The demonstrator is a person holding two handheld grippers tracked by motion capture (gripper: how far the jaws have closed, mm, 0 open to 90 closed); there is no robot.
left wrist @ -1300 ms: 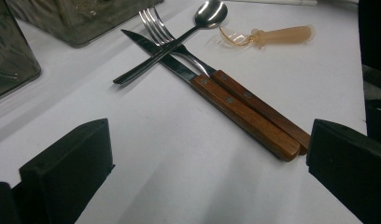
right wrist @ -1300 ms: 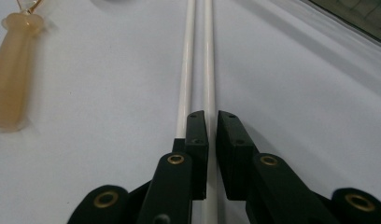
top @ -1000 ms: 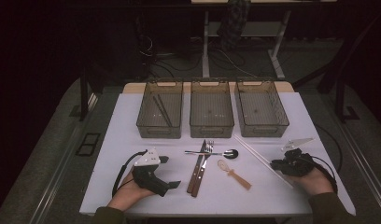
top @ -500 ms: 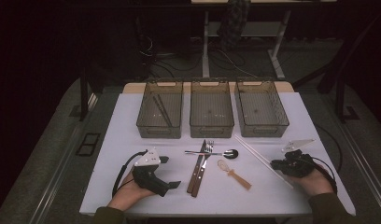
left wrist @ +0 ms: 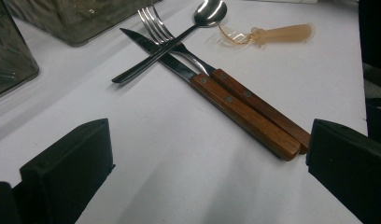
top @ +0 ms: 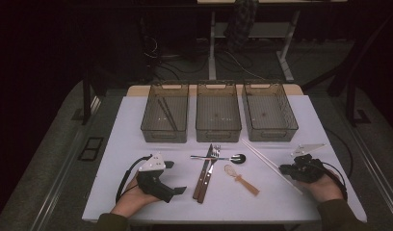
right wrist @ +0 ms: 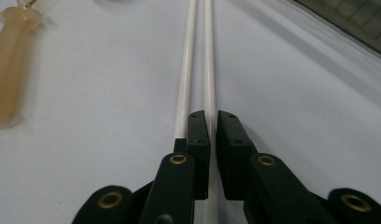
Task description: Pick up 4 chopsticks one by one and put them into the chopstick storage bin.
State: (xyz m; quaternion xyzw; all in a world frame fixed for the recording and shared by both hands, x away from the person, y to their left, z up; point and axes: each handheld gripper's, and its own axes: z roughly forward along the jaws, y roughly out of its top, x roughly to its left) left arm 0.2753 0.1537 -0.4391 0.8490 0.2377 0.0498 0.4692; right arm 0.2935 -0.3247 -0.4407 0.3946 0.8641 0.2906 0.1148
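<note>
Left gripper (top: 177, 177) gapes empty beside the wood-handled knife (left wrist: 216, 91) and fork (left wrist: 226, 79); right gripper (right wrist: 213, 122) pinches one white chopstick (right wrist: 208, 51).

three bins (top: 218, 126) behind cutlery (top: 207, 169), chopsticks (top: 270, 165) right of it

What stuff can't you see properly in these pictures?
- Right gripper, right gripper view: whether its nearly closed jaws pinch the white chopsticks is unclear; the jaws cover them.
- Left bin, high view: the thin sticks inside are too small and dark to name.
- Knife, left gripper view: the spoon crosses over its blade.
</note>
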